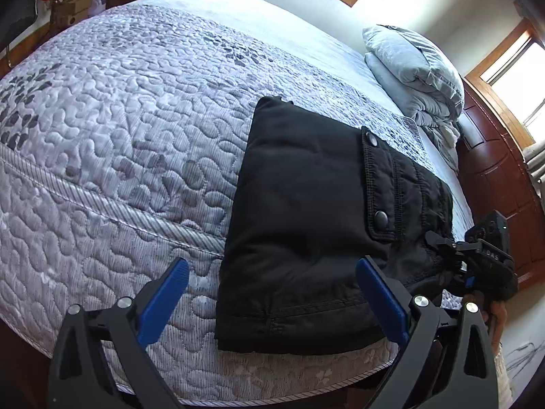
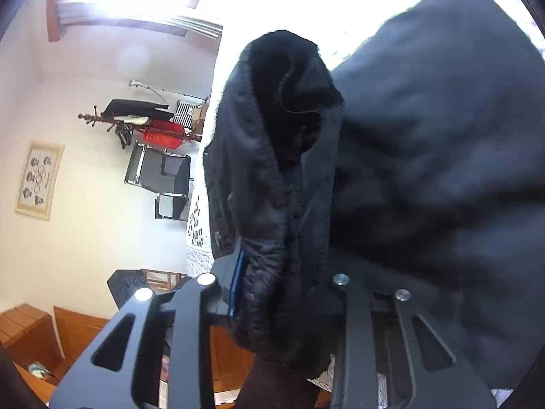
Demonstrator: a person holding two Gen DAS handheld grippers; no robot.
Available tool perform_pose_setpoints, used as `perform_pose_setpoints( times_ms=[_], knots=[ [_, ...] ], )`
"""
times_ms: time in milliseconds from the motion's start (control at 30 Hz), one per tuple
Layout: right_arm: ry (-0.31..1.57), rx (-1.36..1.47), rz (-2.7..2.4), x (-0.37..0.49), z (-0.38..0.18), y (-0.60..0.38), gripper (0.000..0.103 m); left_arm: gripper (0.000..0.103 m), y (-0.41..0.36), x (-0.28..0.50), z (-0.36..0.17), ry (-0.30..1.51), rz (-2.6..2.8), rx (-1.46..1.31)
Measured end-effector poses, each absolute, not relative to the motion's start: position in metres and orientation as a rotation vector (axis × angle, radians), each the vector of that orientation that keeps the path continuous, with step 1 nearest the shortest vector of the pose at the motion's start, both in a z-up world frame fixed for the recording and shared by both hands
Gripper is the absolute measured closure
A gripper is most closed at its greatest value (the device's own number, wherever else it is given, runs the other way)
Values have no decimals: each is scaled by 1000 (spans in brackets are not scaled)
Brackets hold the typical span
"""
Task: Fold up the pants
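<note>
Pants (image 1: 306, 225), black, folded into a thick rectangle, lie at the near edge of the bed (image 1: 102, 136) on its quilted grey cover. I hold my left gripper (image 1: 272, 303) low above that edge, blue pads spread wide, gripping nothing. My right gripper (image 2: 282, 289) is rolled sideways, clamped on a bunched black fold of the waistband area, I think; close blur hides detail. Flap with two round snaps (image 1: 381, 218), heavy stitching.

Quilted bed (image 1: 102, 129) bearing folded black pants (image 1: 306, 221), pillows (image 1: 412, 71).
</note>
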State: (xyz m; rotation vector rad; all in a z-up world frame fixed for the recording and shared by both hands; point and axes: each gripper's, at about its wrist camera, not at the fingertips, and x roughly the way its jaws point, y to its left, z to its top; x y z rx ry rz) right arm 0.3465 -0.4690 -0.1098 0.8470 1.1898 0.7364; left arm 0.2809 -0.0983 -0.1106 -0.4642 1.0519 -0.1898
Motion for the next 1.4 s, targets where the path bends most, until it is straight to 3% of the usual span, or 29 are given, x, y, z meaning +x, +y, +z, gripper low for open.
perform_pose_setpoints(
  times_ms=[867,1067,1400],
  knots=[
    [998,772,886,328,35,-517,80,4,-107,276,-81,1001,-229,-524],
    [1006,787,818,332,28,-540,80,4,-131,277,-66,980,-292,-463],
    [1052,893,722,334,-33,-574,80,4,-153,278,-60,990,-333,-434]
  ],
)
